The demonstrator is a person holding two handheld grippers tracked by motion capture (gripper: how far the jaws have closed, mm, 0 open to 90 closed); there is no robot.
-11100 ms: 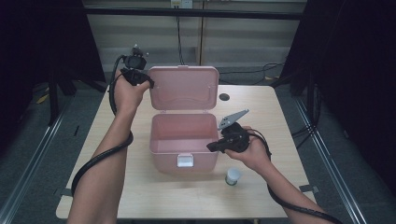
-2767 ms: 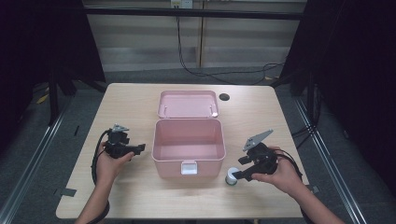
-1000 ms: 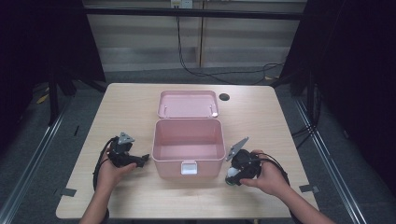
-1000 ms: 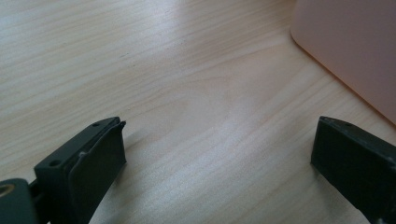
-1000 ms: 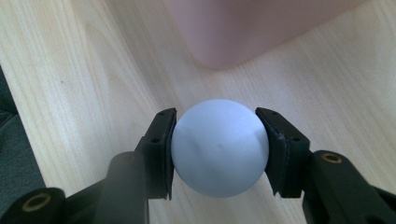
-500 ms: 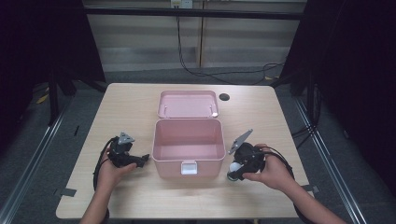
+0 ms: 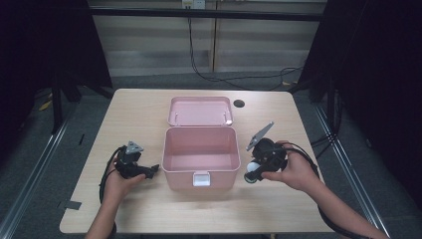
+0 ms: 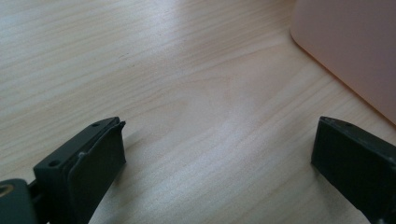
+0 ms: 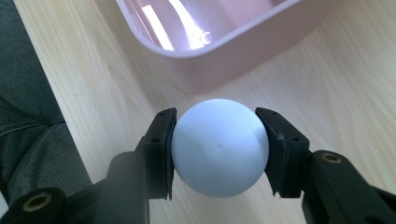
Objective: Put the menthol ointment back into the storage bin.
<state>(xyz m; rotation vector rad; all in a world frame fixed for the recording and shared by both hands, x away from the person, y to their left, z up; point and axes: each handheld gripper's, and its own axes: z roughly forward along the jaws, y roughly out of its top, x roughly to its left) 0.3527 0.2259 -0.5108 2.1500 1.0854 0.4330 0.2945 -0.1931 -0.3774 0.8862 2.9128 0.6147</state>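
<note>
Pink box (image 7: 200,158) with pink lid (image 7: 200,110) and white latch (image 7: 201,178); pale blue-white ball (image 9: 219,147); black grippers (image 7: 253,172); light wood-grain bench (image 7: 134,107); dark grey floor (image 7: 30,164).

The pink box (image 7: 200,158) is standing open in the middle of the desk (image 7: 149,109), its raised lid (image 7: 200,110) walling off the 12 o'clock side while its mouth is lying open from above. At 9 o'clock the left tongs (image 7: 152,171) are sitting just beside its wall, and at 3 o'clock the right tongs (image 7: 251,174), gripping a white ball (image 7: 252,168), are crowding the box's front corner. Bare wood is running wide at 6, 10 and 2 o'clock.
</note>
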